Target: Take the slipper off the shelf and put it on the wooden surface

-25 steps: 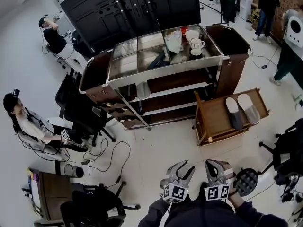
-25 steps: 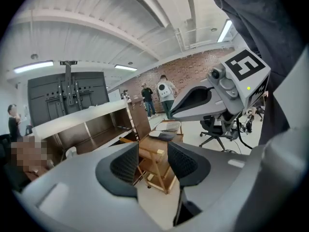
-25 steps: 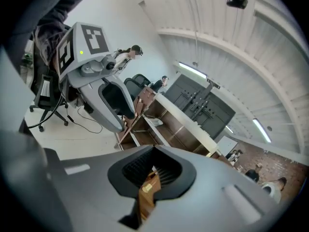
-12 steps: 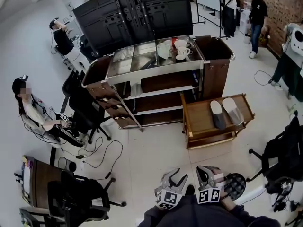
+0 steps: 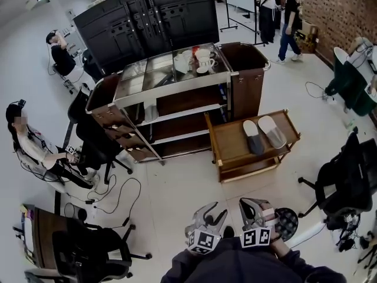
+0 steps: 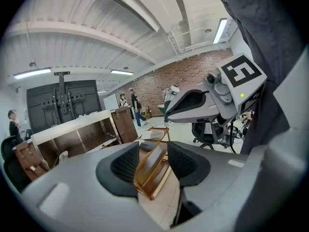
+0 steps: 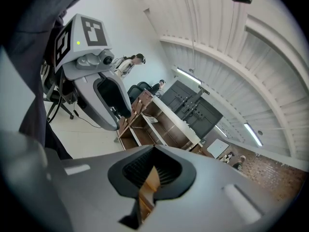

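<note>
Slippers lay side by side on the wooden bench (image 5: 230,152), right of the shelf (image 5: 177,114): a dark slipper (image 5: 253,137) and a pale slipper (image 5: 271,131). Our left gripper (image 5: 213,211) hung open and empty, and our right gripper (image 5: 250,205) was shut on nothing, both near us. A careless reach, we judged, could nudge one off the bench's edge.

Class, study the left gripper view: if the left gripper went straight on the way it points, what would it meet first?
Probably the low wooden cart, framed between the jaws of the open left gripper, with slippers on top; only bare floor seems to lie before it, though depth is unclear.
</note>
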The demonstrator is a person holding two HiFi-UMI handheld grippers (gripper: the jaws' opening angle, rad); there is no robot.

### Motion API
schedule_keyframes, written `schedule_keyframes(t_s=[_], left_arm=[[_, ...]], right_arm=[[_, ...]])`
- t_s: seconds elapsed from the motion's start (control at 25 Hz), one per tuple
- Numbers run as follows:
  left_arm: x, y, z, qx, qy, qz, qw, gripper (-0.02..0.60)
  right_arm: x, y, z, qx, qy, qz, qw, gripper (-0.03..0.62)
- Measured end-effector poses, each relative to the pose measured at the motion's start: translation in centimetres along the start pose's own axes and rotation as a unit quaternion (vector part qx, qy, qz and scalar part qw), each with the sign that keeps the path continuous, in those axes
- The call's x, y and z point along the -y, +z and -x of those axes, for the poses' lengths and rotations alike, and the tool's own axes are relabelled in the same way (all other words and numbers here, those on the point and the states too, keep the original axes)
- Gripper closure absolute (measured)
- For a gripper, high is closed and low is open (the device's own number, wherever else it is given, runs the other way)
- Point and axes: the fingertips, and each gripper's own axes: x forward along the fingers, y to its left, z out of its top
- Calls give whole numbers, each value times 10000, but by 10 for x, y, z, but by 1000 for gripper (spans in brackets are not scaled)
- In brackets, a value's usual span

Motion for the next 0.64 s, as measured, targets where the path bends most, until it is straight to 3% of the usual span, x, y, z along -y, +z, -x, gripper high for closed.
schedule_keyframes(t_s=[0.28,0.64], left_arm=[[14,8,-9,78,-62,48,9999,388],[10,30,-30,223,-88,-160,9996,388]], right_arm=[[13,-14,13,-110,-192,-30,9998,594],[35,-24,15,-166,-383,-13,9991,594]])
